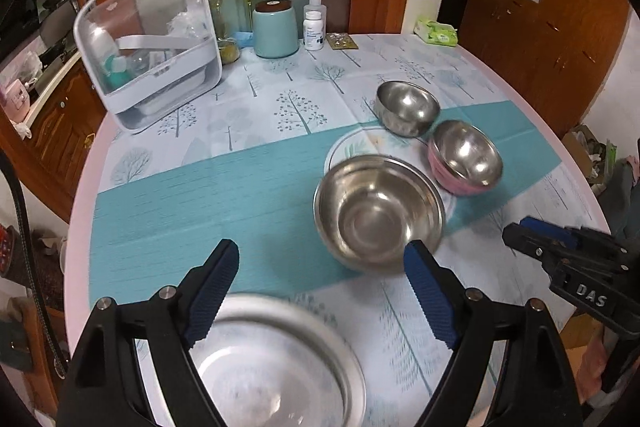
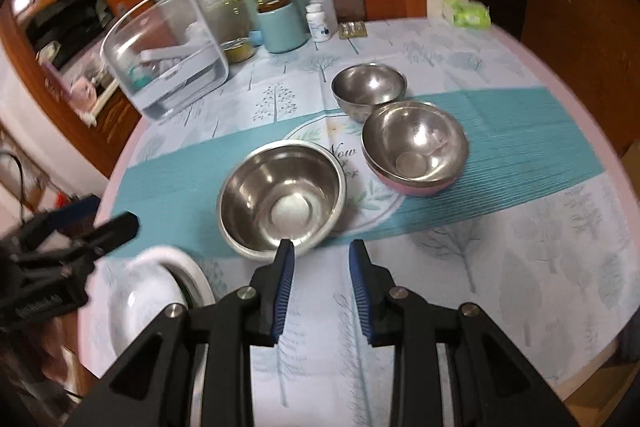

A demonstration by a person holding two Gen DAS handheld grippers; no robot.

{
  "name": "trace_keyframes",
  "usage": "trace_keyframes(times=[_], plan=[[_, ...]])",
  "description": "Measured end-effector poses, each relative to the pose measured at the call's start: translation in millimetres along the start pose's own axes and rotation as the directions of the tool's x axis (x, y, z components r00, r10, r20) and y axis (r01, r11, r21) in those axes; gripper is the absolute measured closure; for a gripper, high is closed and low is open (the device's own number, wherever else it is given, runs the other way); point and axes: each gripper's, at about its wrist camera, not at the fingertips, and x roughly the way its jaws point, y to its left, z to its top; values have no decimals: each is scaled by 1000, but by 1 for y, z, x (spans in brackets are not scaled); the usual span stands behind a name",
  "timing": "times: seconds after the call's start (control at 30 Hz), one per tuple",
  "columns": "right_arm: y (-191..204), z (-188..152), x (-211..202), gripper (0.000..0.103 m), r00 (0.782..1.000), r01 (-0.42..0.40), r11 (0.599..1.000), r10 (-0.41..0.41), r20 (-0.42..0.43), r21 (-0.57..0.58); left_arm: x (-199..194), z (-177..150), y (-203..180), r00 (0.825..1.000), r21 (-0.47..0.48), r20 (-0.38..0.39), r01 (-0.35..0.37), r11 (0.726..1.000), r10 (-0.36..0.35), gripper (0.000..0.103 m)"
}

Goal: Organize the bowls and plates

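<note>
Three steel bowls stand mid-table: a large one [image 1: 378,211] [image 2: 282,195], a pink-sided one [image 1: 466,157] [image 2: 414,151] and a small one [image 1: 406,105] [image 2: 368,87] behind them. A round plate [image 1: 276,359] [image 2: 160,291], blurred, lies at the near table edge. My left gripper [image 1: 322,247] [image 2: 112,213] hovers above that plate, open wide with nothing between its fingers. My right gripper [image 2: 320,247] [image 1: 520,231] hangs just in front of the large bowl's near rim. Its jaws stand a narrow gap apart and hold nothing.
A clear plastic caddy [image 1: 152,47] with bottles inside stands at the back left. Behind it are a teal canister [image 1: 276,29], white bottles [image 1: 313,29] and a green tissue pack [image 1: 436,31]. The round table's pink rim [image 1: 80,187] drops off on the left, and wooden cabinets surround it.
</note>
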Motion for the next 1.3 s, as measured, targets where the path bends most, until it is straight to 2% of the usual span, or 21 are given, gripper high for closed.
trace_keyframes(times=[0.13, 0.33, 0.47, 0.53, 0.63, 0.7, 0.77, 0.87, 1.07, 1.3], plan=[[-8, 19, 26, 74, 996, -64, 995, 68, -52, 76, 36, 16, 6, 998, -50, -56, 40, 998, -42, 20], [-7, 38, 69, 74, 988, -50, 994, 64, -140, 102, 85, 30, 14, 991, -78, -121, 43, 996, -53, 20], [-5, 44, 94, 74, 981, -5, 996, 21, -192, 86, 122, 32, 21, 976, -118, -191, 82, 990, -104, 20], [-6, 46, 105, 74, 974, -2, 996, 22, -224, 90, 136, 30, 24, 967, -129, -221, 97, 987, -124, 25], [-9, 46, 117, 75, 969, 12, 996, 10, -248, 88, 150, 26, 27, 952, -142, -261, 125, 982, -159, 41], [-9, 47, 121, 79, 967, 16, 996, 6, -255, 86, 159, 24, 28, 939, -149, -290, 148, 978, -186, 61], [-11, 48, 125, 87, 963, -5, 995, 32, -269, 101, 165, 21, 27, 931, -154, -312, 147, 977, -189, 67], [-11, 47, 126, 88, 959, -11, 995, 37, -280, 94, 168, 19, 26, 933, -158, -319, 121, 980, -166, 71], [-24, 46, 110, 88, 971, -31, 998, 42, -235, 50, 167, 14, 24, 945, -190, -308, 56, 980, -114, 72], [-37, 49, 134, 88, 947, -93, 994, 105, -302, 54, 168, 11, 21, 947, -206, -313, 1, 978, -67, 72]])
